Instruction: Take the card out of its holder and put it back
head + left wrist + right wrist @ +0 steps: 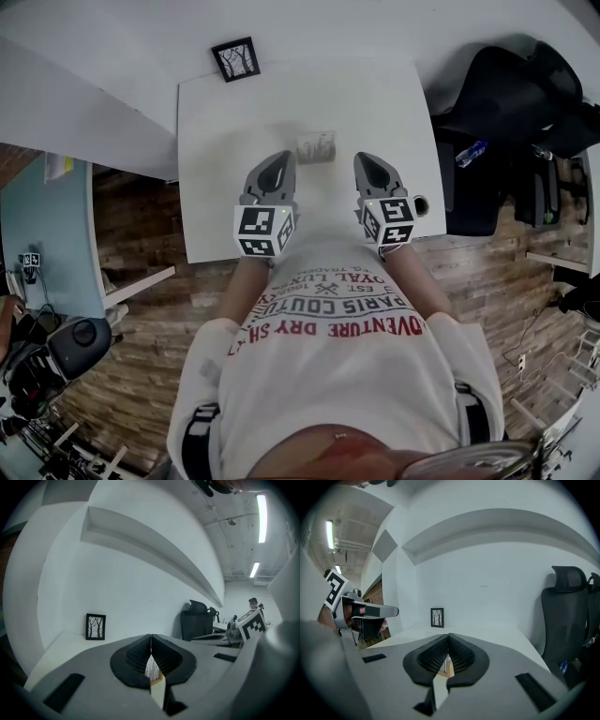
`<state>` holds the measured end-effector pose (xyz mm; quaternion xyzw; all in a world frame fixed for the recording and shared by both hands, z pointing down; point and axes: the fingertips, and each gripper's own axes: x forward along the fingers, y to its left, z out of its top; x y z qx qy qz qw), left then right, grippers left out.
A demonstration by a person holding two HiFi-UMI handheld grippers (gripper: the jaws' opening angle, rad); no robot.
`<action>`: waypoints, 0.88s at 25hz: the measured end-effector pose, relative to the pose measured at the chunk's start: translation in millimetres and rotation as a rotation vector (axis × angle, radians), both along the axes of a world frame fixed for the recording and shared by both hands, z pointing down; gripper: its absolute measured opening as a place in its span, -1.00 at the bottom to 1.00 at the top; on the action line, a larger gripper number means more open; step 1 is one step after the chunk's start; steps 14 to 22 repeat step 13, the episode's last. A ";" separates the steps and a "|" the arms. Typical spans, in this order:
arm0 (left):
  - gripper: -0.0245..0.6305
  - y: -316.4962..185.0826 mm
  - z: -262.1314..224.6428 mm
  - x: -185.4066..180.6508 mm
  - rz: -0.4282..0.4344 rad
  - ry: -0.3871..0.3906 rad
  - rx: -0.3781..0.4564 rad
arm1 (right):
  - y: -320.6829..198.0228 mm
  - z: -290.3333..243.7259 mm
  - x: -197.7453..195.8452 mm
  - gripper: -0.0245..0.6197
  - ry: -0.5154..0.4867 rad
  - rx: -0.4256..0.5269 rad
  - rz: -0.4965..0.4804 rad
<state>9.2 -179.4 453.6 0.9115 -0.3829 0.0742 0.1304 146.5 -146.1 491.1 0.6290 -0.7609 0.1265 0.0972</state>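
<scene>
Left gripper point(151, 638) and right gripper point(448, 637) jaws both pressed together, empty. Card holder point(317, 147) just beyond tips. Only head view shows shirt point(328, 323) print, partly "PARIS COUTU".

Table point(216, 187) showing smooth matt white top, floor point(141, 356) showing rough wood planks, left gripper point(151, 641) and right gripper point(448, 639) showing matt grey plastic, black ribbed pads point(136, 657), card holder point(317, 148) looking wooden

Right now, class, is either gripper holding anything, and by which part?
Nothing is held. The left gripper and right gripper have jaws shut, empty; the card holder stands on the table between them.
</scene>
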 end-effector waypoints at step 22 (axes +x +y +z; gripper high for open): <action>-0.85 7.6 5.9 -1.6 -0.002 -0.004 -0.007 | 10.0 -0.8 -11.7 -0.85 -0.009 0.006 -0.092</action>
